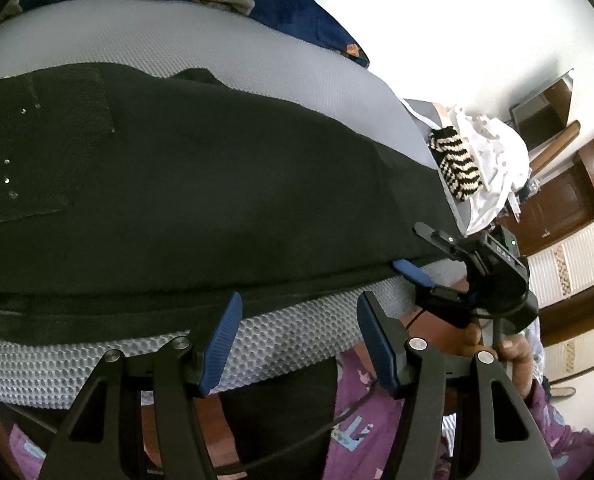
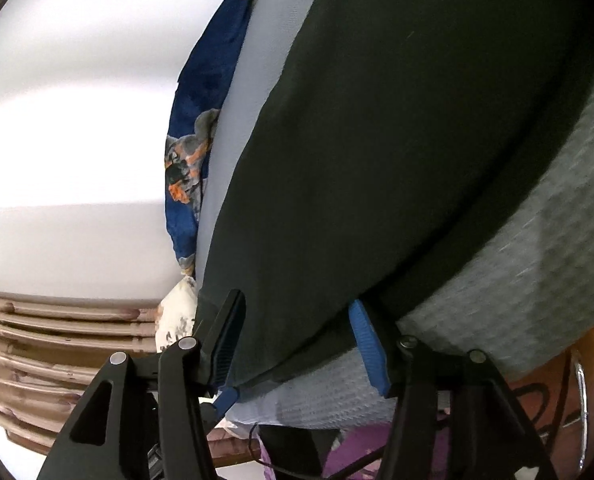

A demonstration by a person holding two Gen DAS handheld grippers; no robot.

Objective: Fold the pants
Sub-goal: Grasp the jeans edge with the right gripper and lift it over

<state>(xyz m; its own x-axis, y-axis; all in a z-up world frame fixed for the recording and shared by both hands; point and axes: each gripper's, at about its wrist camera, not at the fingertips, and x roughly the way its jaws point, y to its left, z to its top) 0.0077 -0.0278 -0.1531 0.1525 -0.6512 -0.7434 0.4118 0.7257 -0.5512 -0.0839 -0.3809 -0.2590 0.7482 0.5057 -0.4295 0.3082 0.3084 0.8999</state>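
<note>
Black, heavy-looking fabric pants [image 1: 201, 184] are spread flat across the grey honeycomb-textured mattress [image 1: 289, 332], waist and pocket end at the left of your left wrist view, legs running off right, so the long axis goes along the mattress edge nearest you. That layout looks handy for a lengthwise fold. Your left gripper [image 1: 297, 344] hangs open just off the near edge with nothing between its blue pads. Your right gripper [image 2: 297, 344] sits at the leg hem end, jaws apart with the hem corner between them, though I don't see the pads pressing on it. Blue patterned bedding [image 1: 281, 8] lies bunched along the far side.
</note>
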